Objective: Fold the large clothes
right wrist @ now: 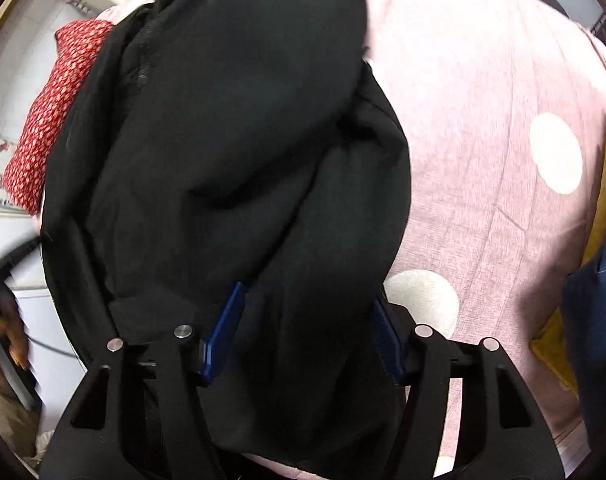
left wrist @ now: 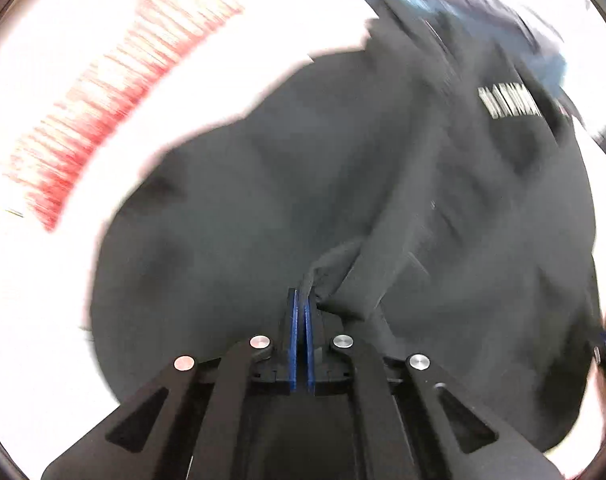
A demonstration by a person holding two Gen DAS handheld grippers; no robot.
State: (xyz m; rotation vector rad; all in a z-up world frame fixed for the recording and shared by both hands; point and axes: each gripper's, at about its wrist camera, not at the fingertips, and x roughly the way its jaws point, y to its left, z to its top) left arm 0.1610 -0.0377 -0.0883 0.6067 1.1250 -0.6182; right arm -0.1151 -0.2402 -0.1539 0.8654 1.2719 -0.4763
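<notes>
A large black garment [left wrist: 263, 208] with a white logo [left wrist: 507, 102] hangs crumpled in front of me; the left wrist view is motion-blurred. My left gripper [left wrist: 301, 300] is shut on a pinched fold of the black garment. In the right wrist view the same black garment [right wrist: 231, 140] drapes over and between my right gripper [right wrist: 307, 304], whose blue fingers [right wrist: 227, 320] stand wide apart with cloth lying across the gap. The right fingertips are partly hidden by the fabric.
A pink bedspread with white dots [right wrist: 503, 128] lies under the garment. A red patterned cloth [right wrist: 51, 112] lies at the left, also blurred in the left wrist view [left wrist: 103, 120]. A yellow and blue item [right wrist: 595, 280] sits at the right edge. White furniture [right wrist: 15, 40] stands far left.
</notes>
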